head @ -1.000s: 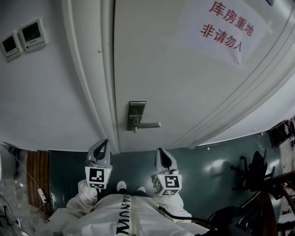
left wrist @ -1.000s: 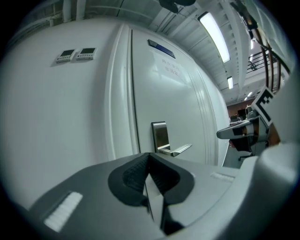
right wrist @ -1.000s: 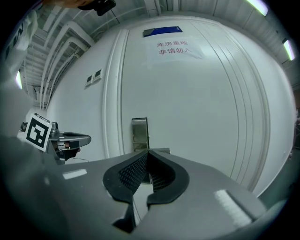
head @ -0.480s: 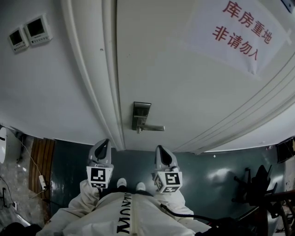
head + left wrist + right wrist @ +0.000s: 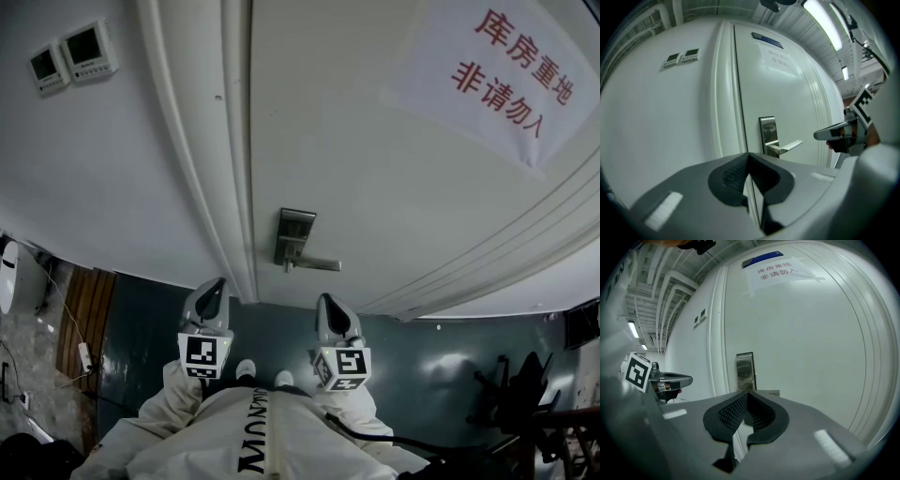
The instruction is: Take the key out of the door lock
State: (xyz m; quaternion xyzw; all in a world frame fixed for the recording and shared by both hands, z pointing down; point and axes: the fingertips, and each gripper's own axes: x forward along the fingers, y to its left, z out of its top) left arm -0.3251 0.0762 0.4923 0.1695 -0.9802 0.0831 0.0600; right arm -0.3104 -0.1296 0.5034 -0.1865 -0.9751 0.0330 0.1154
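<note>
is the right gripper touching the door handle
Apart. The head view shows the right gripper below the handle, with bare door and floor showing between them. Its jaws are closed on nothing.

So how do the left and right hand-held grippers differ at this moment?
The left hand-held gripper points at the door frame; the right hand-held gripper points at the door leaf, just below the lever handle. The left one's marker cube shows one face squarely; the right one's marker cube is turned and shows two. Shared: both have jaws shut on nothing and are clear of the door.
</note>
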